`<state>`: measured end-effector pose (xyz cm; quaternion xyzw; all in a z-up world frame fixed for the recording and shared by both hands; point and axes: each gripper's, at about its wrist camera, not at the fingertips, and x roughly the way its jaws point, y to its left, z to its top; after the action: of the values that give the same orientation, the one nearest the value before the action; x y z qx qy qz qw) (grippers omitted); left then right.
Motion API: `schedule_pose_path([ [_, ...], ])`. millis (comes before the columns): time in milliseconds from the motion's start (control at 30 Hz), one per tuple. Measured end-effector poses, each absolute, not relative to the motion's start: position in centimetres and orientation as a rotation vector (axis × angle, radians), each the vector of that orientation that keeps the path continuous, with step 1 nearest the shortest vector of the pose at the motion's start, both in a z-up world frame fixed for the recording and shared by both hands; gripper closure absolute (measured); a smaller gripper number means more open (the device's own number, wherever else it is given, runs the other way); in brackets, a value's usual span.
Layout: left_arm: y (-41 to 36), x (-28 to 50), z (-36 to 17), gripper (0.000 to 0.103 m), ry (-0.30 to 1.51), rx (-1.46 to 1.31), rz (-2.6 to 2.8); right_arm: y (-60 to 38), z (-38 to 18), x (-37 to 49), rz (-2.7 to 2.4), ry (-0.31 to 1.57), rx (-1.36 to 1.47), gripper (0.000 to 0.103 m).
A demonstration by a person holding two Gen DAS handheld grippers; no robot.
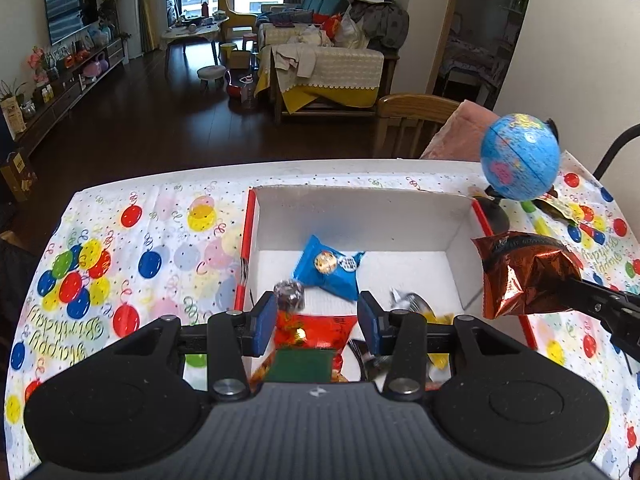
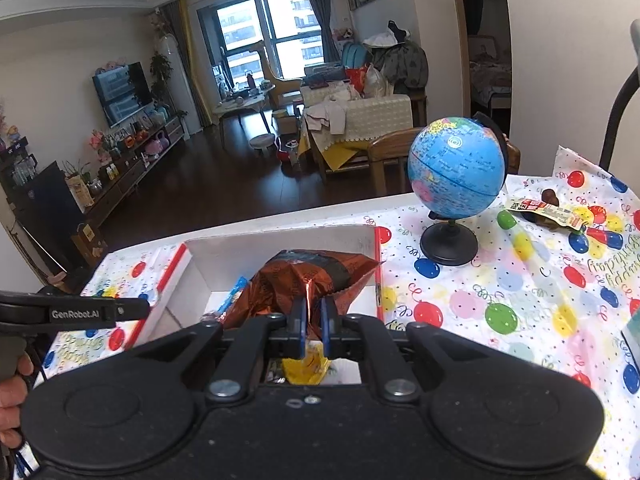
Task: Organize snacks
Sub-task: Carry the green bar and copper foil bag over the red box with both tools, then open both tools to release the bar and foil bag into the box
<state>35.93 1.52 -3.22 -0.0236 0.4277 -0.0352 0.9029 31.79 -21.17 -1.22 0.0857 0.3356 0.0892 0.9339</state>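
Copper-brown foil crinkles between my right gripper's (image 2: 310, 322) blue pads: the jaws are pinched together on the near edge of a snack bag (image 2: 316, 280), and I hold it in the air at the centre of the right wrist view, over the right-hand side of the open white cardboard box (image 2: 280, 240), because that box seems to be where the snacks are gathered. In the left wrist view the same bag (image 1: 524, 276) hangs at the right edge of the frame, above the box's red-trimmed right wall, not yet touching anything inside. My left gripper (image 1: 318, 322) waits at the lower centre of its frame with its jaws apart and nothing between them, poised over the box's near end; I judge it has no job until the bag drops. Counting what lies in the box: one blue wrapped snack (image 1: 326, 266) in the middle, one small dark foil sweet (image 1: 289, 293) just left of it, one red packet (image 1: 316, 330) below between my pads, one silver wrapper (image 1: 408, 300) to the right, and one yellow packet (image 2: 306, 366) at the near end; more may be hidden under my gripper. Outside the box, at the right of the right wrist view, one long snack packet (image 2: 546, 212) lies on the balloon-print tablecloth (image 2: 500, 300) beyond the single globe (image 2: 456, 168), so I judge it remains to be collected.
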Motion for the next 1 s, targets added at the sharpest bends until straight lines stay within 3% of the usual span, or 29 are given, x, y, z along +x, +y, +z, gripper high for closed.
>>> schedule_pose_path([
  [467, 1.5, 39.6, -8.6, 0.061, 0.991, 0.01, -0.084, -18.8, -6.3, 35.7, 0.182, 0.835, 0.141, 0.096],
  [667, 1.3, 39.7, -10.0, 0.061, 1.02, 0.022, -0.094, -18.5, -6.9, 35.9, 0.17, 0.864, 0.139, 0.085],
  [1000, 1.0, 38.5, -8.8, 0.061, 1.001, 0.011, -0.111, -19.1, -5.9, 35.0, 0.204, 0.854, 0.159, 0.081],
])
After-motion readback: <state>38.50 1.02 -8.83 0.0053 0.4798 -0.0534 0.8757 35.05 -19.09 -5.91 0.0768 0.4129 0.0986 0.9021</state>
